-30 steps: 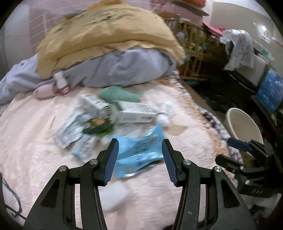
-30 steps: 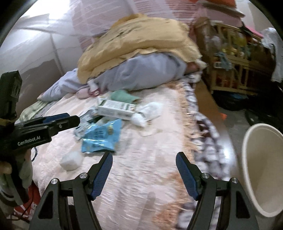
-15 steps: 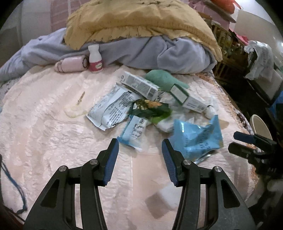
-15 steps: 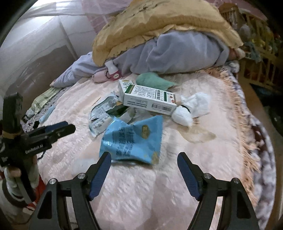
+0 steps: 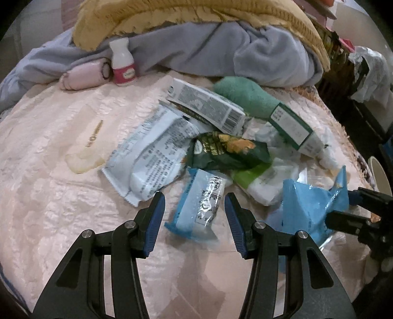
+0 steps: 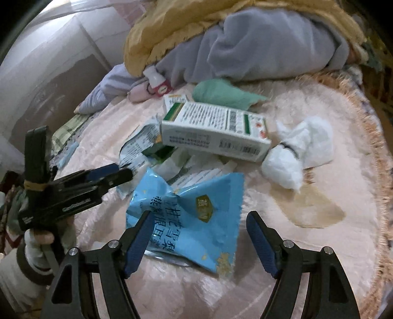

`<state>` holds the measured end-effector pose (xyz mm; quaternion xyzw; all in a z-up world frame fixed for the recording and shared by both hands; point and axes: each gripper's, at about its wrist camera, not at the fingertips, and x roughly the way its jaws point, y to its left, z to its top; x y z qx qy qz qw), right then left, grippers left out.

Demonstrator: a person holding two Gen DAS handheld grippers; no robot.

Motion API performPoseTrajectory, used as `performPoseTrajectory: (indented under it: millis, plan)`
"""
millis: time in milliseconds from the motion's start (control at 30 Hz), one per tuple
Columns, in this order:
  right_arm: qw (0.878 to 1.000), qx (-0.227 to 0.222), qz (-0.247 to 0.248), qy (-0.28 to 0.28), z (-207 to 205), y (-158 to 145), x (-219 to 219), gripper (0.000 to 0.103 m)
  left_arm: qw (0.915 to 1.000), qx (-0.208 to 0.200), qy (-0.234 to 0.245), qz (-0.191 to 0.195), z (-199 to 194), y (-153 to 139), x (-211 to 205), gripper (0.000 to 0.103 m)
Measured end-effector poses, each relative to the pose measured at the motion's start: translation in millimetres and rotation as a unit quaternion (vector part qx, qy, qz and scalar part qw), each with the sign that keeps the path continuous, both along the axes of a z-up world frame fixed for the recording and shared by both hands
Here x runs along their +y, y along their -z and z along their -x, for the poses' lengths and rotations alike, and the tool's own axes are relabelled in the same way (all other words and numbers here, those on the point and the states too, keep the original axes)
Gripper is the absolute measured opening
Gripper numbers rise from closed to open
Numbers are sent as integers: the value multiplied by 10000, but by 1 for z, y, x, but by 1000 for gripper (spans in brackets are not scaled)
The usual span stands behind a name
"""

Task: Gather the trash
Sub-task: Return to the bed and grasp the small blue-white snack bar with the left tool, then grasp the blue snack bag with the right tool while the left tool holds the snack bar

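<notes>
A: What surface lies under the left hand-held gripper [image 5: 194,218]?
B: A bed [image 5: 49,196] with a pale pink cover. Its fringed edge [image 6: 378,171] runs to the right of the right hand-held gripper [image 6: 199,238].

A: Where is the trash?
B: Heaped just ahead of both. A small blue-and-clear packet [image 5: 199,203] lies between the left jaws, which stand apart with no pad on it. Beyond it are a dark green wrapper [image 5: 226,154], a white wrapper [image 5: 152,157] and two boxes [image 5: 208,108].

A: And the right one?
B: Its jaws are closing, with the blue bag [image 6: 191,216] between them; the pads do not yet press it. Ahead of it lie a white box [image 6: 216,132] and a white wad [image 6: 294,157].

A: What bounds the heap at the far side?
B: A grey blanket [image 5: 221,49] under a yellow one [image 5: 172,14], with a small bottle [image 5: 122,63] and a green cloth [image 5: 245,95] at their foot.

A: The room?
B: A pale wall [image 6: 49,61] to the left of the right gripper; dark clutter beyond the bed to the right of the left one, too dim to name. A person's hand [image 6: 46,240] holds the left gripper.
</notes>
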<state>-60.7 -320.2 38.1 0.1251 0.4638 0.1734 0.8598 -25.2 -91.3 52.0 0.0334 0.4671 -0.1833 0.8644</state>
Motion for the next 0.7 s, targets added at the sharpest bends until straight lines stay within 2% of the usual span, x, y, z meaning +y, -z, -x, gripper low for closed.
performPoseTrajectory:
  millis: [33,100,133,300,433,533,700]
  plan:
    - [10000,-4,-75,-12,1,1,0,41,10000,53,46,15,-1,2,-1,48]
    - [9998,-8,-186,-82,1,2,0,30,9999,124,106,18,-2,5,-3,30]
    - [9998,-36,-166,-97,3,1,1,25,9998,173,123,19,-2,6,-4,29]
    - [9993,-353,8,-121,21,-12,5,16,9998,127,112,66,9,1,-2,23]
    - [9983,-569,135,-77,42,-25,4,13,9997,-36,138,173,25,-14,2,22]
    - [9976,-678,35,104,61,-34,-9,13,9995,-113,100,279,36,-24,8,22]
    - [9969,-444,-82,641,86,-36,-40,13,9993,-120,131,327,52,-33,8,22]
